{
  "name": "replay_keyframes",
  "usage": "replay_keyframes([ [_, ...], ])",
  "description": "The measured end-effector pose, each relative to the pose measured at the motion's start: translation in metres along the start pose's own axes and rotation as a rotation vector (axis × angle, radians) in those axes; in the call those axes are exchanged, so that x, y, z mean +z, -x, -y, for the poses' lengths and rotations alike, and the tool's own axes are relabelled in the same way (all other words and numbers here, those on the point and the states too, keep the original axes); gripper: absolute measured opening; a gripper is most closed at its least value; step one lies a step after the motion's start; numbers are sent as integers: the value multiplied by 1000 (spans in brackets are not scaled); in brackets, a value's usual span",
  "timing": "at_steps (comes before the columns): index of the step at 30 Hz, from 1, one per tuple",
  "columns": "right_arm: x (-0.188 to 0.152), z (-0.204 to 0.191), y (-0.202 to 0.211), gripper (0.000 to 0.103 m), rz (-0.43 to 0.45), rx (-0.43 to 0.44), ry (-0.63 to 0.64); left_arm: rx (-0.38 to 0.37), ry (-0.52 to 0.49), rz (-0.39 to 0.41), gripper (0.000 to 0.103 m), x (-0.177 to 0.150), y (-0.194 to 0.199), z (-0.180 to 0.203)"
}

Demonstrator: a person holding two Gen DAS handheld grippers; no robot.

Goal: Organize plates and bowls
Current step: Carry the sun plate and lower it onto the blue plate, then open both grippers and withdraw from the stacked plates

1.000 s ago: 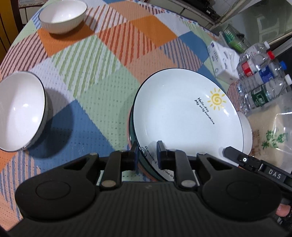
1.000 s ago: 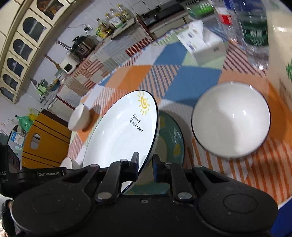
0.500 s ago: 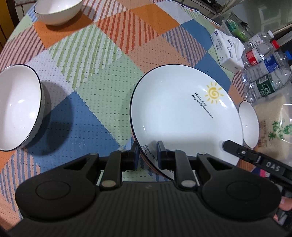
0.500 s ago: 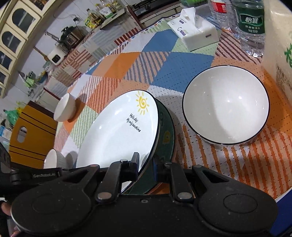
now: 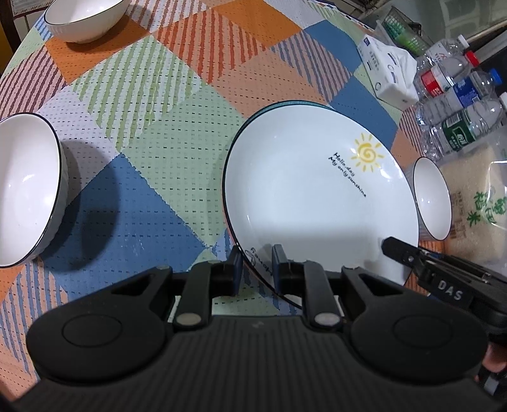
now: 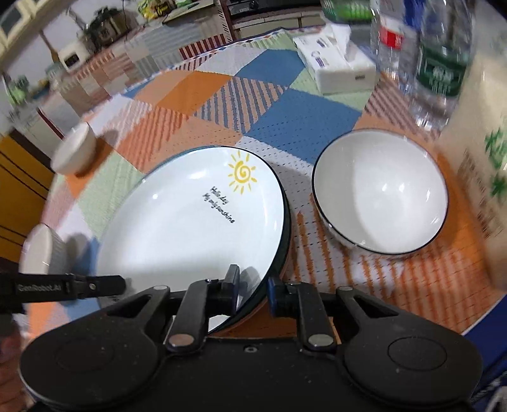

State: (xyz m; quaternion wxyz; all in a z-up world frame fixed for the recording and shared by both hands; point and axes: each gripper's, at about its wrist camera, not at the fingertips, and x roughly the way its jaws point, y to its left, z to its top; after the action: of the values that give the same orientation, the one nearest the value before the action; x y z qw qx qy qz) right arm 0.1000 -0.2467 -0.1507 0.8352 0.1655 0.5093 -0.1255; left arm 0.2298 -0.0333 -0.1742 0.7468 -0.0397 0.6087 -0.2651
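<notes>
White sun-printed plate [image 5: 304,196] stacked on green plate [image 6: 286,234].

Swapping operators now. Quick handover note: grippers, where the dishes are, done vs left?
Left hand-held gripper: shut on the near rim of the sun plate.
Right hand-held gripper: jaws opening, plate rim between them, pads look clear.
Sun plate sits on a dark green plate: stacking looks done.
Left: three white bowls apart on the table: right bowl, near-left bowl, far bowl. Release, then nest them.
</notes>
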Motion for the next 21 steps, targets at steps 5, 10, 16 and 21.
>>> replay_keyframes([
  [5, -2, -2, -4, 26, 11, -56, 2, -4, -20, -6, 16, -2, -1, 1],
  [10, -6, -9, -7, 27, 19, -122, 47, -16, -37, -12, 16, -2, 3, 4],
  [16, -7, -24, 10, 32, 98, -106, 111, -19, -70, -7, 16, -7, 24, 11],
  [21, -7, -36, 39, 32, 152, -31, 136, 12, -124, 21, 17, -13, 53, 22],
])
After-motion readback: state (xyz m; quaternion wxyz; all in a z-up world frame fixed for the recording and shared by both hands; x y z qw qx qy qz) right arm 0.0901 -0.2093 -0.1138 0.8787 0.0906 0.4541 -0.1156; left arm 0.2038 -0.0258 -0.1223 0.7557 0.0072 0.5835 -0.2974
